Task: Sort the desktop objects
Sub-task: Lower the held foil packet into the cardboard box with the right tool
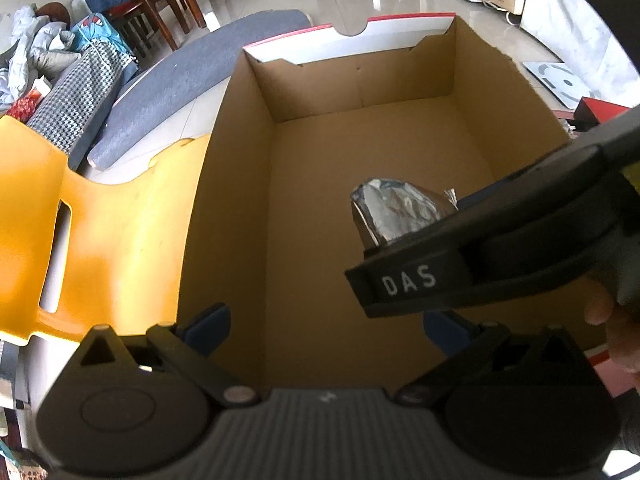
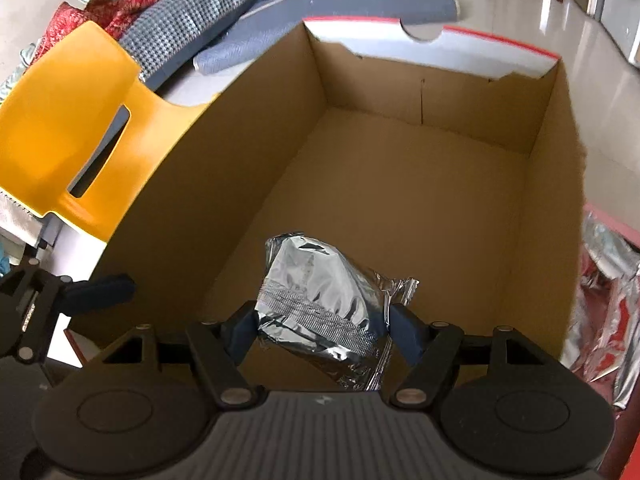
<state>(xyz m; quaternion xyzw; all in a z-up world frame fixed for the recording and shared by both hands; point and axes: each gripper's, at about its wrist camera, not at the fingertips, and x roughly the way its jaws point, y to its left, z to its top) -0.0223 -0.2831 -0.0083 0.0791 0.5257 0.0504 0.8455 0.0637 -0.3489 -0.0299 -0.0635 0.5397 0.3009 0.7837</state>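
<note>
My right claw (image 2: 322, 330) is pinched onto the silver foil packet (image 2: 320, 304), one blue pad on each flank, and the packet sticks out ahead of the fingertips, hanging over the open cardboard box (image 2: 552, 208). Below and ahead of the claw I see nothing but bare brown floor, so this looks like the first item going in.

My left claw (image 1: 326, 322) sits spread wide with nothing between its pads, hovering over the near edge of the same box. From there the packet (image 1: 394, 210) shows ahead and to the right, half hidden behind the right claw's black body (image 1: 500, 240).

Risks, as I judge them: the foil is slick and puffy, and the pads bite near its back end, so it could squirm out or swing before I mean to let go. It is still well above the floor, so a drop may bounce or land skewed. The two claws are crowded close; a careless sweep could knock them together. The box's right wall is near this claw's right side, so drifting that way might clip it. More foil packets (image 2: 608, 280) wait outside, beyond that wall.
</note>
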